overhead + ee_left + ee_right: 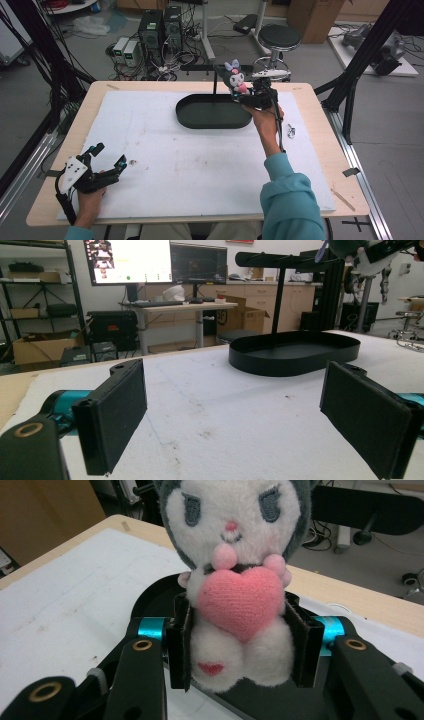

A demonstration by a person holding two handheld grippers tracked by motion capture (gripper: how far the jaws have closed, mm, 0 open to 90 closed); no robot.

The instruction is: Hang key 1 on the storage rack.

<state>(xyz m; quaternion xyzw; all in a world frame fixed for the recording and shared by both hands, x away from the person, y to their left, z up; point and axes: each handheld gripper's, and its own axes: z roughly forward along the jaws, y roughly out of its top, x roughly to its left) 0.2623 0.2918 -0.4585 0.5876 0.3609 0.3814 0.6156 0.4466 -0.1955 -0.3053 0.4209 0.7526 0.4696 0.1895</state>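
At the table's near left corner the left gripper (111,156) rests low over the white mat (165,150), its jaws spread wide with nothing between them. Farther right, the right gripper (239,96) pinches a plush toy (235,76) around its lower body, upright, seemingly just above the right end of the black oval tray (200,117).

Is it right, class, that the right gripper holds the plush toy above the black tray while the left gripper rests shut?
Not quite: the left gripper is open, as the left gripper view shows. The right gripper does hold the plush toy above the black tray.
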